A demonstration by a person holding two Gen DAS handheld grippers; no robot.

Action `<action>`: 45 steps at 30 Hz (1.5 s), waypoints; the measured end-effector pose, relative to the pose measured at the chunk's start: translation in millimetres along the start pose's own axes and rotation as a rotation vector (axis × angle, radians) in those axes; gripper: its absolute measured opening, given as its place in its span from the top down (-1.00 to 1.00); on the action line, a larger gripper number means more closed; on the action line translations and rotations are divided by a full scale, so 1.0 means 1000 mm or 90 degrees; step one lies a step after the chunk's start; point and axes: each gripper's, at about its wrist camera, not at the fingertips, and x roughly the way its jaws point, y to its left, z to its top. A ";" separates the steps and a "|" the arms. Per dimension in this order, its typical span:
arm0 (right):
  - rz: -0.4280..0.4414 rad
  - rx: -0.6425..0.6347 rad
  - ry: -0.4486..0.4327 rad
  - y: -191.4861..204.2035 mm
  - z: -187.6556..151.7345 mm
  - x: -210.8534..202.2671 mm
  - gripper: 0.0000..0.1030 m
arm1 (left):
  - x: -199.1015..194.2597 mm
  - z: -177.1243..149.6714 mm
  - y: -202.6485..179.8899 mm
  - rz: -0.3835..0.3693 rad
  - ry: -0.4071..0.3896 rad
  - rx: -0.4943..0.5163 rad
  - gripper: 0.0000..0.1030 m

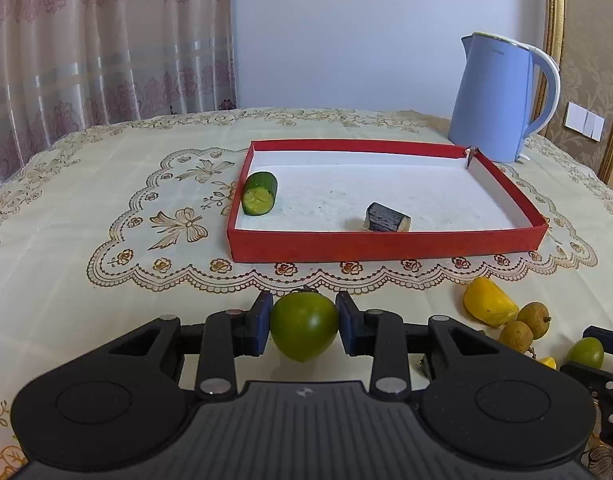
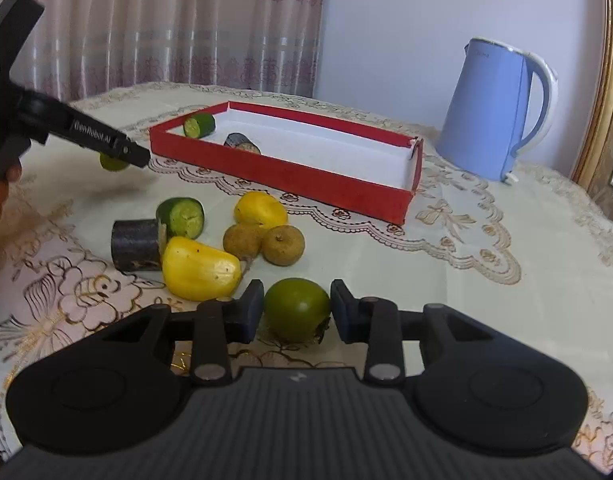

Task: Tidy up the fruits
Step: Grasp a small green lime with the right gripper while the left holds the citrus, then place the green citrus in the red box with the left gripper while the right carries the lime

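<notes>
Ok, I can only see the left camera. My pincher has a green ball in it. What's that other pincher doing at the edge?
Observer: The right gripper has its pads against a second green fruit, which sits on the tablecloth.
Operator: Is there food I can't see?
Observer: Yes. A cut cucumber piece lies on the cloth, touching a dark purple chunk.
Operator: Is my ball off the table?
Observer: It looks so. From the right camera, your green fruit hangs in the left gripper above its shadow.
</notes>
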 end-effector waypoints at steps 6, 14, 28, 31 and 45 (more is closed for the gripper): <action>-0.002 0.012 0.008 -0.004 -0.002 0.001 0.35 | 0.000 -0.001 -0.001 -0.001 -0.002 0.004 0.35; -0.005 0.006 0.009 -0.003 -0.002 0.000 0.35 | 0.003 -0.003 0.000 0.010 0.006 0.003 0.35; -0.037 0.036 -0.049 -0.016 0.016 -0.014 0.36 | 0.003 0.003 -0.001 0.036 -0.003 0.017 0.35; -0.037 0.047 -0.068 -0.018 0.021 -0.015 0.36 | 0.005 0.009 -0.002 0.047 -0.008 0.023 0.35; -0.018 0.065 -0.102 -0.024 0.036 -0.013 0.36 | 0.026 0.046 -0.019 0.065 -0.020 0.052 0.35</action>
